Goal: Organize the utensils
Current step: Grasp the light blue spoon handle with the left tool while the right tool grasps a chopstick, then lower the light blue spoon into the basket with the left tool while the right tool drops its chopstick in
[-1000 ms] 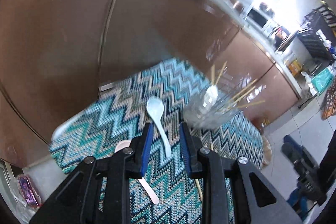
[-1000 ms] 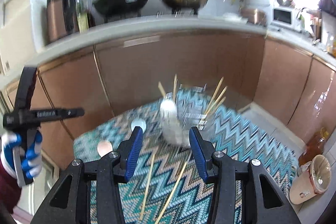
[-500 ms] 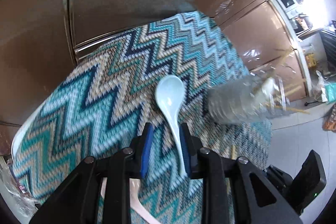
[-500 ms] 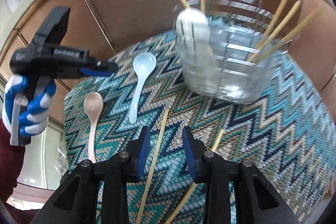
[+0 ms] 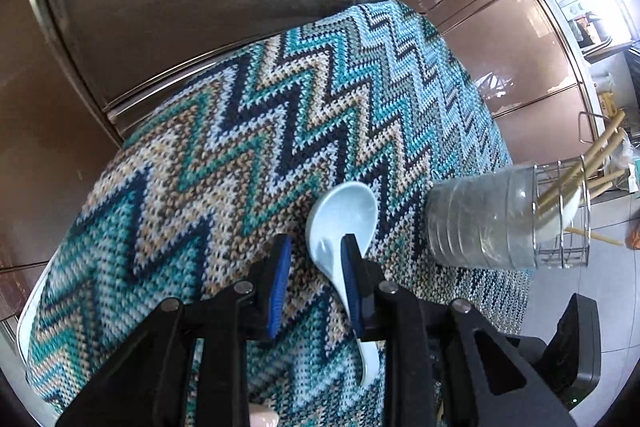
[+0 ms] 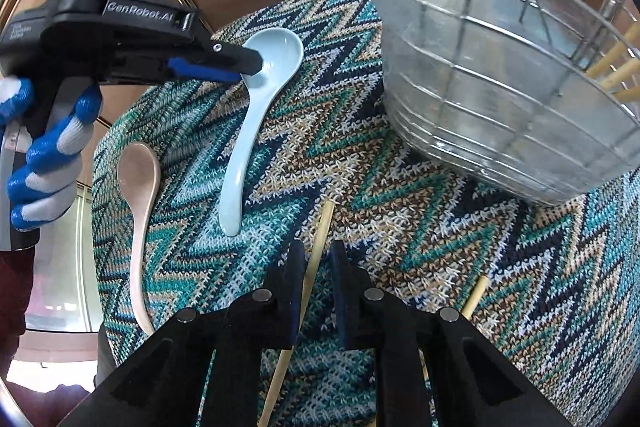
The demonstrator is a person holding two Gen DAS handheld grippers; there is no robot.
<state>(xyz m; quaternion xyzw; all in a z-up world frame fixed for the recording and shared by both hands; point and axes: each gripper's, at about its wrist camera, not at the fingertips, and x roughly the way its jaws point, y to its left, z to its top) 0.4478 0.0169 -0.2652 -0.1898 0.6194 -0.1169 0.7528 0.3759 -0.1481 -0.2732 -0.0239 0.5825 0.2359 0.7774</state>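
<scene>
Hidden or cut off: In the right wrist view the lower length of the chopstick (image 6: 316,259) runs under the right gripper (image 6: 317,267), and a second chopstick (image 6: 476,293) shows only its tip beside the gripper body. In the left wrist view the pink spoon (image 5: 263,418) shows only as a sliver at the bottom edge. What the zigzag cloth (image 5: 224,131) covers cannot be made out.

Blue spoon: The pale blue ceramic spoon (image 5: 340,223) lies bowl up on the cloth, handle pointing toward the cameras. It sits between the pink spoon (image 6: 138,195) and the holder.

Chopsticks: 2 pale wooden sticks lie loose on the cloth. More stand tilted in the clear utensil holder (image 6: 500,79) with its wire frame, along with a white spoon.

Left gripper: The left gripper (image 5: 316,259), held by a hand in a blue and white glove (image 6: 44,163), has its fingers apart, straddling the neck of the blue spoon. Whether the right pad touches the spoon is hard to tell.

Right gripper: Its fingers are closing around the first chopstick, which lies between them. A thin gap seems to remain on each side.

Change from 1 second earlier: Both grippers have dropped close to the cloth from a higher, more level view. The right fingers are far narrower than before. The spoons and loose chopsticks have not moved.
</scene>
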